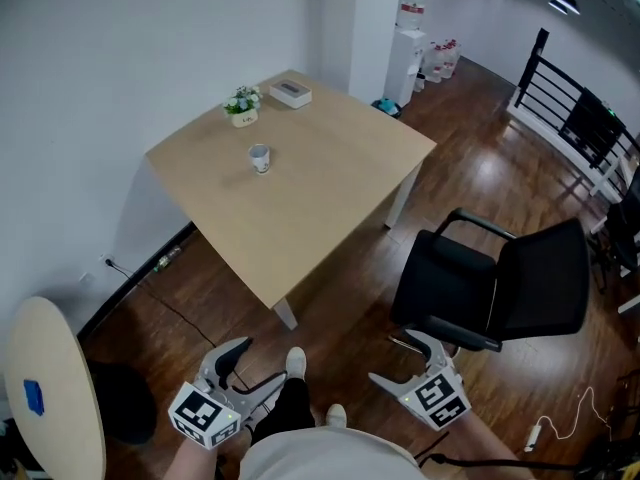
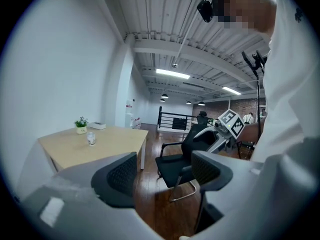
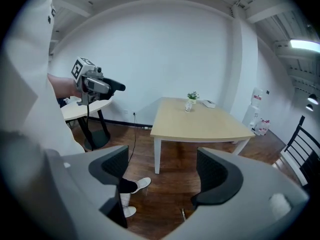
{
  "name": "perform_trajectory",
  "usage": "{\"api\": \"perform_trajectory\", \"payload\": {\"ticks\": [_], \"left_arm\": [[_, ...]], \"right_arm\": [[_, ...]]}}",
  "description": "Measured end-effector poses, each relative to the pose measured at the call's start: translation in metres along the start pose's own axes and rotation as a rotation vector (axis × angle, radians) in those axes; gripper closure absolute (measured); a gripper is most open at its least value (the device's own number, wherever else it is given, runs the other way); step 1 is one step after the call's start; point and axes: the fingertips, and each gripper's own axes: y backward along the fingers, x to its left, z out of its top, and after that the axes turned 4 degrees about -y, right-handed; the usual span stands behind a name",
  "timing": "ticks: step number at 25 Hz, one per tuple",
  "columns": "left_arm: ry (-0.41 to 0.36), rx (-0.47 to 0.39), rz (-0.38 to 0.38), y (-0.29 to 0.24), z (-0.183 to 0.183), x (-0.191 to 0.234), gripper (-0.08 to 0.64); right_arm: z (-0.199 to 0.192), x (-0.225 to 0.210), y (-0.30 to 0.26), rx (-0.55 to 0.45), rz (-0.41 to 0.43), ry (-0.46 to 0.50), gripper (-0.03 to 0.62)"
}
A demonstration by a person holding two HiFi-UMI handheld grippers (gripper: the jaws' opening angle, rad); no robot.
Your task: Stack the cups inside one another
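Observation:
A small pale cup (image 1: 260,158) stands alone on the light wooden table (image 1: 330,188), far from both grippers; whether it is one cup or several nested I cannot tell. The left gripper view shows this cup (image 2: 91,139) far off at the left, and in the right gripper view the cup (image 3: 188,105) is tiny, in front of the plant. My left gripper (image 1: 250,373) and right gripper (image 1: 405,361) are held low by my body, over the floor. Each is open and holds nothing. Open jaws also show on my left gripper (image 2: 165,174) and my right gripper (image 3: 162,171).
A potted plant (image 1: 242,106) and a flat grey box (image 1: 290,92) sit at the table's far corner. A black office chair (image 1: 495,283) stands on the wood floor right of the table. A round table (image 1: 50,388) is at my left. A cable (image 1: 165,303) runs along the floor.

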Motion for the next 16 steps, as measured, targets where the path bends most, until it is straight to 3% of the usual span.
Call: {"api": "perform_trajectory", "payload": {"ticks": [7,16], "left_arm": [[0.0,0.011,0.044,0.043,-0.014,-0.006,0.201],[-0.037,-0.018,0.034,0.087,-0.002,0.034,0.198]], "right_arm": [[0.002,0.036,0.0,-0.012,0.01,0.03,0.17],[0.053,0.084,-0.021,-0.033,-0.009,0.047,0.17]]}}
